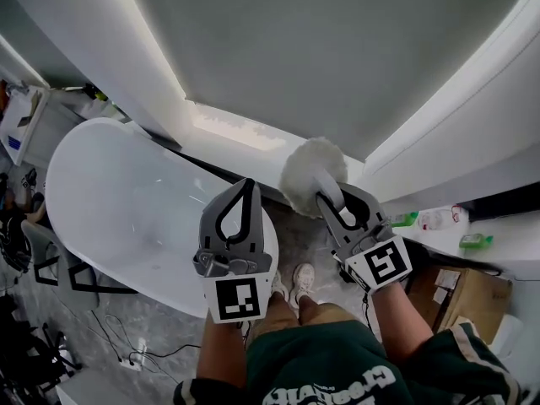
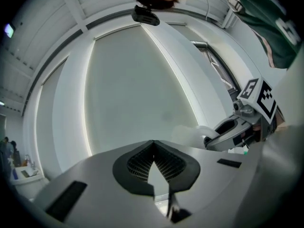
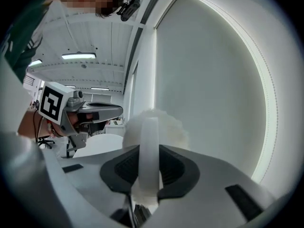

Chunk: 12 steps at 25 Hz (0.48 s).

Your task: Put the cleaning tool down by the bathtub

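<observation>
The cleaning tool is a fluffy white round head [image 1: 310,169] on a white handle [image 3: 149,151]. My right gripper [image 1: 332,201] is shut on that handle, with the head sticking out past the jaws toward the pale wall. The white bathtub [image 1: 118,197] lies below and to the left. My left gripper [image 1: 245,191] hovers over the tub's right end, shut and empty, its jaw tips meeting. In the left gripper view its tips [image 2: 153,144] touch, and the right gripper [image 2: 235,127] with the tool's head [image 2: 190,133] shows at the right. The right gripper view shows the left gripper [image 3: 90,110] at the left.
A ledge at the right carries green bottles [image 1: 475,240], with a cardboard box [image 1: 460,298] below it. Cables and a power strip [image 1: 131,363] lie on the marble floor at the lower left, near a black chair frame [image 1: 67,272]. The person's shoes [image 1: 302,281] stand beside the tub.
</observation>
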Tool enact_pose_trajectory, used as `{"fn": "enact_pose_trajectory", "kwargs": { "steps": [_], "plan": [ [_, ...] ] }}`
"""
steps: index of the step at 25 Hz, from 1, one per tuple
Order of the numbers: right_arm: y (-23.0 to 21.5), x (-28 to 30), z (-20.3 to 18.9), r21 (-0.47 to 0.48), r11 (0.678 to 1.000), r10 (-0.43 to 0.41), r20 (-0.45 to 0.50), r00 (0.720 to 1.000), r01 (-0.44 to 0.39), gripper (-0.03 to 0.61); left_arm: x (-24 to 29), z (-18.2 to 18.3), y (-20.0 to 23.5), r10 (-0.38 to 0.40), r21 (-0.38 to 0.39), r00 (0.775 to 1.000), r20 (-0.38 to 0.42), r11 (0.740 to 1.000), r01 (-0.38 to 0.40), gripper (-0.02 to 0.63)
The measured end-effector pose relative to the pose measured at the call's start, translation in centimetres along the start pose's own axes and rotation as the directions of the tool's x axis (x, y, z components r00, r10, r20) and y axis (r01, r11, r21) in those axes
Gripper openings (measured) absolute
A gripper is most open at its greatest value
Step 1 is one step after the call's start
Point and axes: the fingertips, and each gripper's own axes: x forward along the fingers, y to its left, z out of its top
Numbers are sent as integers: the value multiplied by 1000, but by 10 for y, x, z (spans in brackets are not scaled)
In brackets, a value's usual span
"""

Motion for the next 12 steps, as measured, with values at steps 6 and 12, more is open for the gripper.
{"fn": "enact_pose_trajectory", "kwargs": {
  "steps": [6, 12],
  "plan": [
    [25, 27, -9, -37, 999, 11, -49, 999, -13, 92, -14, -27, 28, -5, -32, 1000, 6, 999, 5, 6],
    [40, 50, -32, -41, 998, 37, -84, 996, -41, 92, -9, -50, 42, -1, -62, 1000, 2, 998, 1, 6]
  ]
}}
